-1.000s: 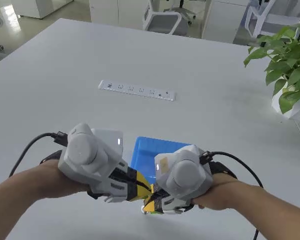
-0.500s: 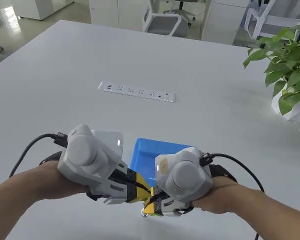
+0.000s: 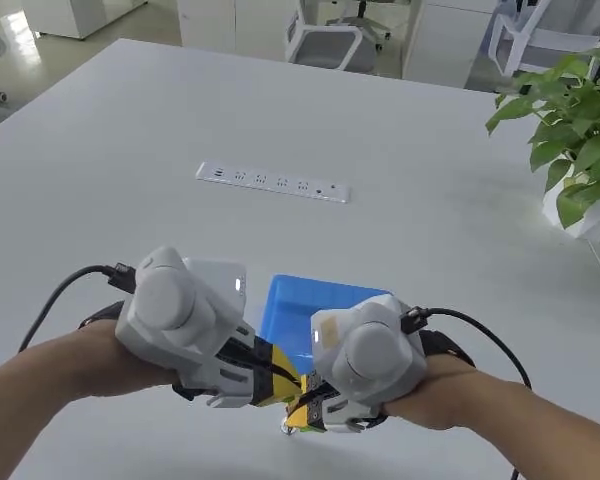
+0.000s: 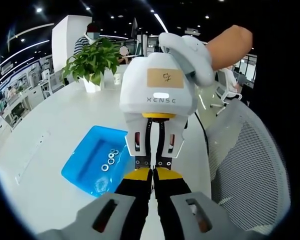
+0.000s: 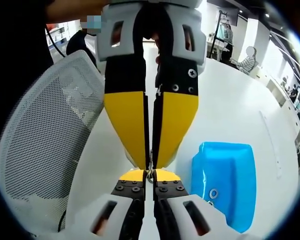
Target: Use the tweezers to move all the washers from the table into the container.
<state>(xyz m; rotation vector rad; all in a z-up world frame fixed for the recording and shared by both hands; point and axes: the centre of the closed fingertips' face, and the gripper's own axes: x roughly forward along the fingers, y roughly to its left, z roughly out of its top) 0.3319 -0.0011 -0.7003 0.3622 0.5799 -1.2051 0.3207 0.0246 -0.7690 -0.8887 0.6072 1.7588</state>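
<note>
The blue container (image 3: 298, 306) lies on the white table just beyond both grippers. Several washers (image 4: 110, 159) lie inside the blue container (image 4: 96, 161), and one washer (image 5: 213, 193) shows in the container (image 5: 225, 184). My left gripper (image 3: 284, 378) and right gripper (image 3: 302, 407) point at each other tip to tip at the near table edge. The left gripper (image 4: 153, 174) has its yellow jaws pressed together, and so has the right gripper (image 5: 149, 175). No tweezers can be made out between them.
A white power strip (image 3: 273, 182) lies mid-table beyond the container. A potted plant (image 3: 575, 150) stands at the right edge. A mesh office chair (image 5: 45, 115) is close behind the grippers, and more chairs (image 3: 325, 40) stand past the far table edge.
Almost nothing. The right gripper has settled a touch lower and to the right; the jaws stay pressed tip to tip.
</note>
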